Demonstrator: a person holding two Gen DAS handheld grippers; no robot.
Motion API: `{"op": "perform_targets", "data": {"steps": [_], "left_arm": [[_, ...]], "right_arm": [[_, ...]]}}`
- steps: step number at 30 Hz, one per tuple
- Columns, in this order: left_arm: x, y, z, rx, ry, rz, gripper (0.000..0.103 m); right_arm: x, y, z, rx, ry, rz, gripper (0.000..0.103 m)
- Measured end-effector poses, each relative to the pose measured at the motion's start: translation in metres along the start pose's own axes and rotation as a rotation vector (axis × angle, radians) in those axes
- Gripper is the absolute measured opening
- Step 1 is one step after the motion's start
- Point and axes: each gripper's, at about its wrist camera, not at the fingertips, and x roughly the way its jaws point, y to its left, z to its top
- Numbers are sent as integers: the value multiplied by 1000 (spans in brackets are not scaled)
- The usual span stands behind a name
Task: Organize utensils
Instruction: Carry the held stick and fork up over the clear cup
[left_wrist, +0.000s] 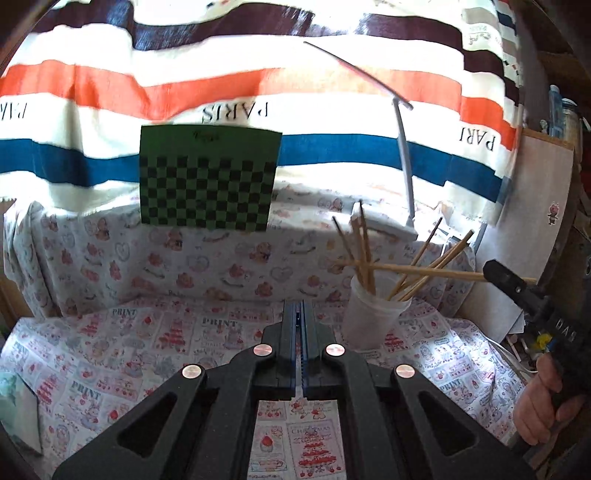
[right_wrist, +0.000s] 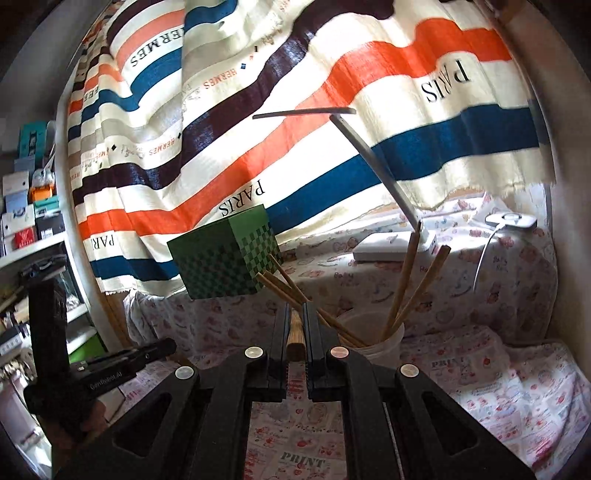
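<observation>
Item: one slim bamboo chopstick, light brown, clamped between the fingers of the right gripper; in the left wrist view it lies about level, its free end reaching across above the cup.

Landmark: translucent white plastic cup, upright on the table under a pastry-print cloth, holding a loose fan of like chopsticks leaning both ways.

Left gripper: fingers pressed together, nothing between them, beside the cup on its left.

Behind the cup: green checkered cardboard box; white desk lamp; striped hanging cloth.

Step judged: carrying one chopstick to the cup. Next move calls for tipping it upright over the rim, then lowering it in among the others before letting go.
</observation>
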Motion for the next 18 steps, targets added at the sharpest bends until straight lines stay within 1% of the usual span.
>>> {"op": "perform_targets", "data": {"steps": [2,3,4,6,8,11,14,15,16,18], "left_arm": [[-8,-7,6,17,-41,-2,1],[-9,-10,10,23,-53,-4,1],[-10,-14,15,24,-58,-4,1],[-7,-21,25,19,-60,-3,0],[-7,-30,34,35,-81,-5,0],[-9,-49,41,91,-130,-13,1],[-1,-66,49,117,-113,-30,1],[4,-72,52,126,-99,-42,1],[10,-78,54,138,-87,-53,1],[22,-87,57,155,-81,-37,1]], "right_arm": [[-8,8,5,-106,3,-60,8],[-14,9,6,-131,-8,-66,8],[-19,7,9,-135,-18,-42,8],[-30,1,14,-111,-35,0,8],[-40,-6,20,-69,-77,-3,8],[-53,-17,25,-21,-129,-1,8],[-61,-26,27,42,-196,2,8],[-63,-27,27,53,-224,-17,8],[-65,-27,26,51,-256,-54,8],[-63,-24,23,22,-290,-130,8]]}}
